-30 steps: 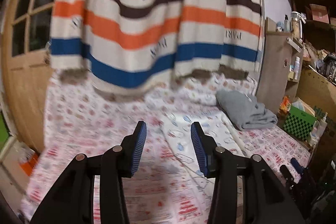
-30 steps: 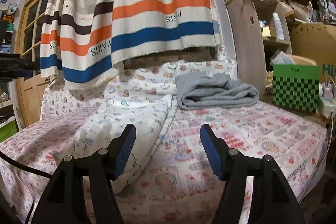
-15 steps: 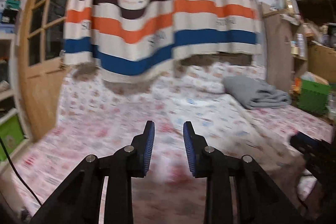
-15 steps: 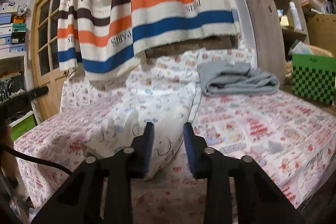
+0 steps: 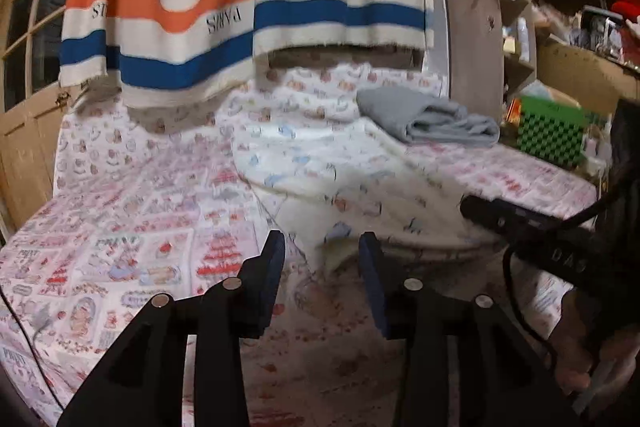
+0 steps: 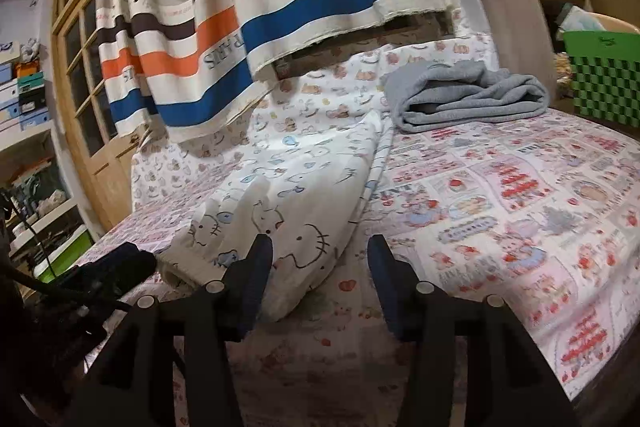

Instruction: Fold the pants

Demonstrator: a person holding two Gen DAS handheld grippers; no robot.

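White pants [image 5: 340, 167] with a cartoon cat print lie lengthwise on the bed, their near end toward me. My left gripper [image 5: 320, 247] hovers low just short of that near end. Its jaws are opening and nothing is between them. In the right wrist view the pants [image 6: 304, 187] run up the middle of the bed. My right gripper [image 6: 319, 247] stands over their near right corner. Its jaws are opening, and the fabric lies by the left finger [image 6: 256, 267] without being pinched. Each gripper shows at the edge of the other's view.
A pink patterned sheet [image 6: 520, 207] covers the bed. A folded grey garment [image 6: 468, 99] lies at the far right. A striped blanket [image 5: 240, 7] hangs behind. A green checkered box [image 5: 552, 135] and shelves stand to the right, a wooden door [image 6: 92, 87] to the left.
My left gripper has come down and nearer to the pants' near end. Both grippers narrowed half a second ago and have widened again. The right gripper has tipped slightly down.
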